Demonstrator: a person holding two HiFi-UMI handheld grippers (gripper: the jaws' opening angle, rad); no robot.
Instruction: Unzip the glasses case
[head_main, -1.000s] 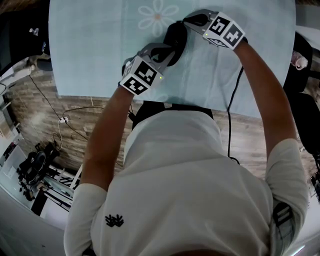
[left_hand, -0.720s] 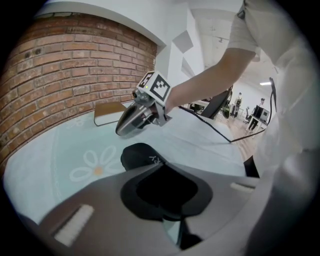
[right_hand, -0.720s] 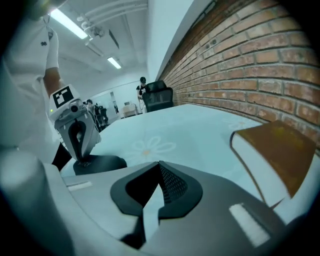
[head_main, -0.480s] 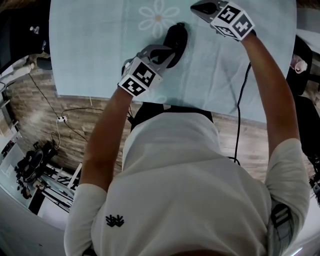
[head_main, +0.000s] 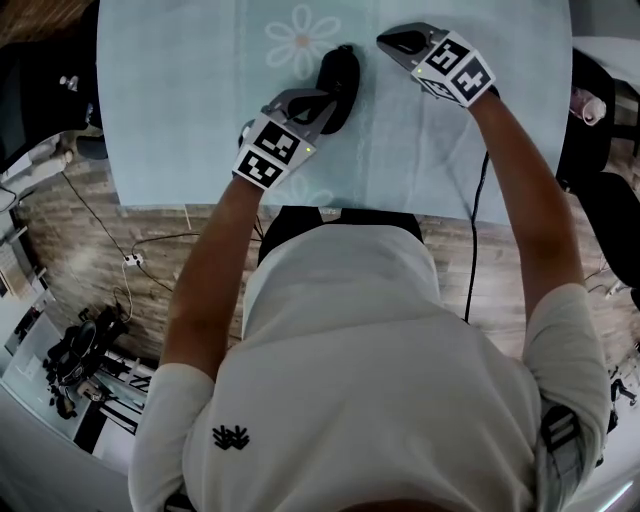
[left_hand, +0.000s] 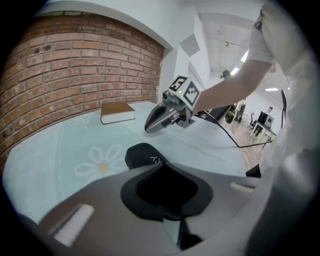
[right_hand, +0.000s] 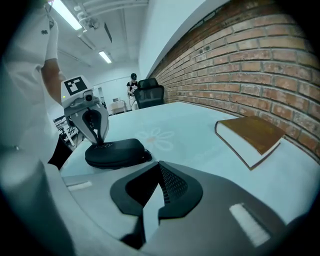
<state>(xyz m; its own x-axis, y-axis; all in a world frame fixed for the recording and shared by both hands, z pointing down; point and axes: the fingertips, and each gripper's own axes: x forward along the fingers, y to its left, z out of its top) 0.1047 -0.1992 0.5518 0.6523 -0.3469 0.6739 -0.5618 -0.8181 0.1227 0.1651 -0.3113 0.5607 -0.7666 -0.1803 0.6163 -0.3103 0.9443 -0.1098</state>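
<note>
Your right gripper (head_main: 393, 41) had left the glasses case (head_main: 340, 66), jaws closed and empty; the left gripper (head_main: 318, 103) clamped one end, so the case risked swivelling.

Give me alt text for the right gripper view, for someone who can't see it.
A black glasses case lies on a pale blue daisy-print tablecloth, its left end gripped from above by the left gripper. In the foreground the right gripper is shut and empty, clear of the case. A brown book lies at right beside a brick wall.
</note>
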